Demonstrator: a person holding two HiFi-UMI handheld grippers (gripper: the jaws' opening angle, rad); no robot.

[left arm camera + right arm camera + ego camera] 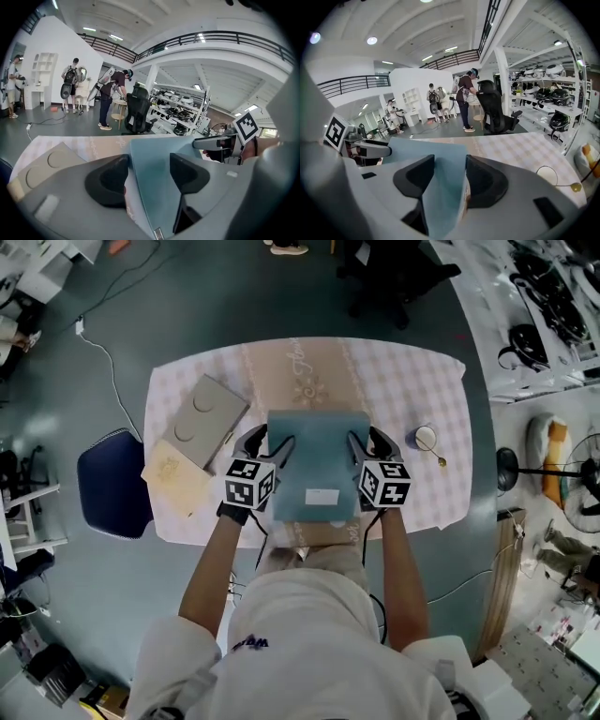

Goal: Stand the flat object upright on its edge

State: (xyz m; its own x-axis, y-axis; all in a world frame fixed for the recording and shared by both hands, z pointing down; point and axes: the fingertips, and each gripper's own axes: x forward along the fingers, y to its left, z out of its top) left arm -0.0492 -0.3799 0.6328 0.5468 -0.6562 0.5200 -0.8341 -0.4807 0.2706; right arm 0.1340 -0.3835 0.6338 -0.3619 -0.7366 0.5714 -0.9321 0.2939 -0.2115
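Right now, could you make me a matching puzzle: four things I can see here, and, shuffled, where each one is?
Things:
1 blue board
2 grey box
3 magnifier
4 chair

Places:
A on the floor, left of the table
B table's right side
C table's left side
D gripped at both sides, mid-table

Pairs: 1-D, 2-C, 3-B, 4-A

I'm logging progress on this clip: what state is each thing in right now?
teal flat object: gripped at both side edges, not yet standing on edge.
left gripper: shut on the teal flat object's left edge.
right gripper: shut on its right edge.
grey box: lying flat on the table, untouched.
beige packet: lying flat at the table's left edge.
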